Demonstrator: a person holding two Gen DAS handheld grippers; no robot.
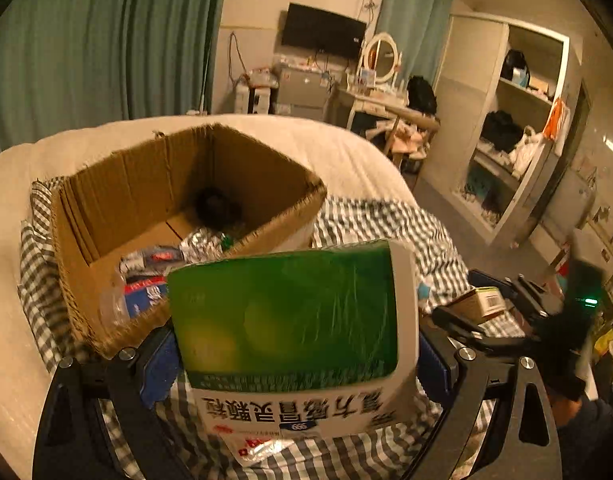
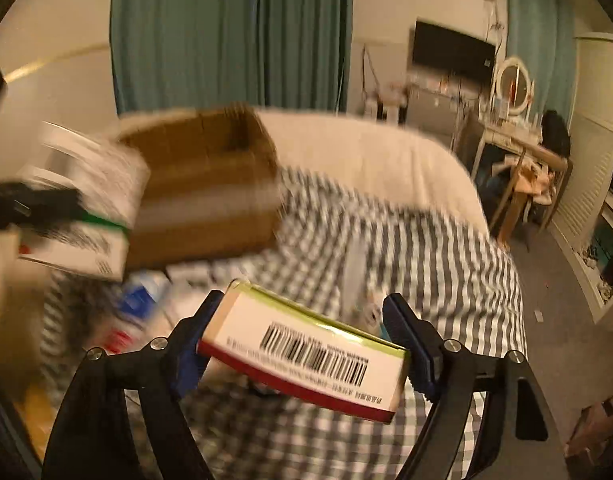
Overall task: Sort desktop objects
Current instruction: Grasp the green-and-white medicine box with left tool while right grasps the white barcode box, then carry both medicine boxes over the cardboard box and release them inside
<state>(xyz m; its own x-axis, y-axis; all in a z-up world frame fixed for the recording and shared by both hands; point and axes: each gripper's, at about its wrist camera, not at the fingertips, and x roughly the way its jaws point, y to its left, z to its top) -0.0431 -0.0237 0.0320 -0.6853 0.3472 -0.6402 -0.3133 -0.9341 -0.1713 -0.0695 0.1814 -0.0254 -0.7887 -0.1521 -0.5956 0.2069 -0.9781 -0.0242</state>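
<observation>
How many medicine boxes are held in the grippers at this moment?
2: the green box in the left gripper, the barcoded box in the right gripper.

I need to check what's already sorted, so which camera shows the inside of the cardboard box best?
The left wrist view: it looks down into the open cardboard box, showing packets on its floor. The right wrist view shows the box blurred and from outside, contents hidden.

A grey-and-white checked bedspread (image 1: 386,216) is spread over a cream mattress (image 1: 338,148). Long teal curtains (image 1: 86,40) are hung behind. A black flat screen (image 1: 322,32) is mounted on the wall, and an oval white-framed mirror (image 1: 380,58) is stood beside it.
</observation>
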